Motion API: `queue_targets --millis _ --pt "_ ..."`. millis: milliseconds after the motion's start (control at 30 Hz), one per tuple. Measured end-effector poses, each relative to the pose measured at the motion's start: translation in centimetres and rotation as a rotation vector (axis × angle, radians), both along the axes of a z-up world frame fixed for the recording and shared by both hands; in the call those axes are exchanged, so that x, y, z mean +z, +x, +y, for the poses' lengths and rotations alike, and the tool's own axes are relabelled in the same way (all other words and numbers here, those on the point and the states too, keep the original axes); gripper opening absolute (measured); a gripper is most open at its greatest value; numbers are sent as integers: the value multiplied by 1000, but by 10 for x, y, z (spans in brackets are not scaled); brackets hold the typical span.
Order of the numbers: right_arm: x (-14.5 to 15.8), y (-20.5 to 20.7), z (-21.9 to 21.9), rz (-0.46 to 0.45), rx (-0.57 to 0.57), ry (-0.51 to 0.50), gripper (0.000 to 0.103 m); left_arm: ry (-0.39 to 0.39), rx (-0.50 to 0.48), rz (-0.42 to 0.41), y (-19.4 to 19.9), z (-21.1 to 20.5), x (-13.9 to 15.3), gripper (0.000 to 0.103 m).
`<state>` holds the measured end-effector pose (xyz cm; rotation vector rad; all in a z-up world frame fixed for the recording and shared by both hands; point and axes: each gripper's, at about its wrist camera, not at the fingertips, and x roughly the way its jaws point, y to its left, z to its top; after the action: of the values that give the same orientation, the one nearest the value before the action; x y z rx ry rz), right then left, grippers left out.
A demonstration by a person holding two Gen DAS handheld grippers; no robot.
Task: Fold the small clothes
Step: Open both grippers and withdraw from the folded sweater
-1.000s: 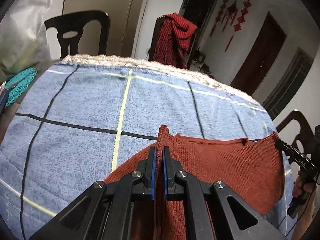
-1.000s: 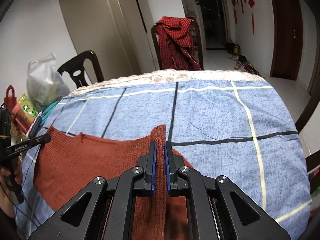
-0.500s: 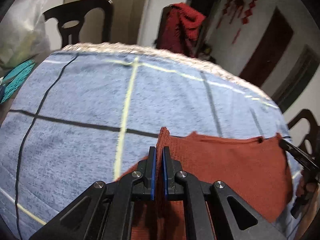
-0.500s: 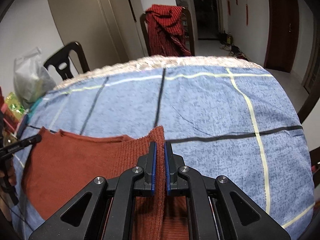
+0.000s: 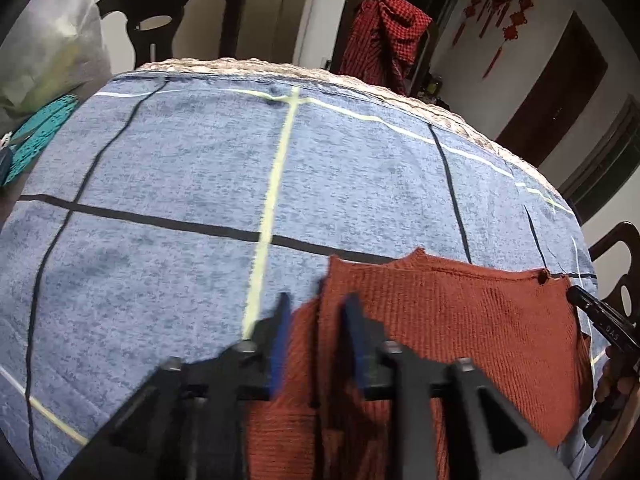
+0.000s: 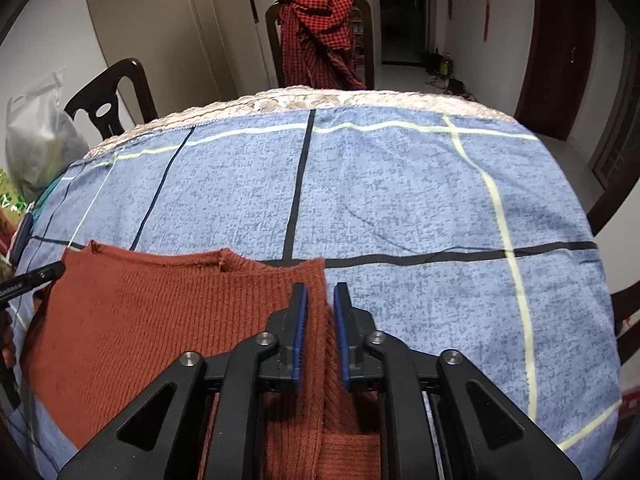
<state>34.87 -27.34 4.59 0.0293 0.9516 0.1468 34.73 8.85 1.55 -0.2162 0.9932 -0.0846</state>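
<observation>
both tools, left (image 5: 318, 322) and right (image 6: 320, 308), opening off the rust sweater (image 6: 152, 320), lying crosswise.

My left wrist camera: close, angled down over blue checked tablecloth (image 5: 192, 160), facing red-draped chair (image 5: 380, 32). My right wrist camera: same tilt, same chair (image 6: 320, 28). Both share rust knit garment (image 5: 460, 320) (image 6: 152, 312).
</observation>
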Motion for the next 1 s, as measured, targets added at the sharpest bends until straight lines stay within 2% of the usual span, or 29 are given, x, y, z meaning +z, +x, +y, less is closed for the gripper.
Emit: queue_targets --millis 67,100,167,267,333,500,633,700,800,900,1000 --pt "4 -4 -2 -10 -13 2 23 -23 11 -6 -6 6 3 40" --pt "7 -6 -3 -19 -17 9 30 -32 11 -11 -9 8 6 40" --pt "15 -12 -6 -38 -24 31 35 -23 18 -23 -17 9 11 41" --pt "29 -23 -10 -75 -38 39 35 -1 26 -65 -33 9 24 46" --pt "39 -35 -10 -106 -34 33 35 -27 21 -87 -46 8 32 47" --pt "35 -68 10 -125 75 -37 35 -16 -37 -120 -80 -12 41 49" --pt "14 -85 21 -96 115 -77 35 -25 -88 -91 -96 -28 29 49" --pt "2 -90 21 -80 114 -104 35 0 -110 -71 -100 -33 17 49" --pt "-7 -94 17 -72 84 -127 35 25 -91 -67 -105 -31 6 49" --pt "-9 -97 9 -67 60 -89 35 24 -66 -74 -109 -24 7 49" --pt "-7 -98 4 -64 23 -96 35 50 -39 -50 -110 -16 3 49"
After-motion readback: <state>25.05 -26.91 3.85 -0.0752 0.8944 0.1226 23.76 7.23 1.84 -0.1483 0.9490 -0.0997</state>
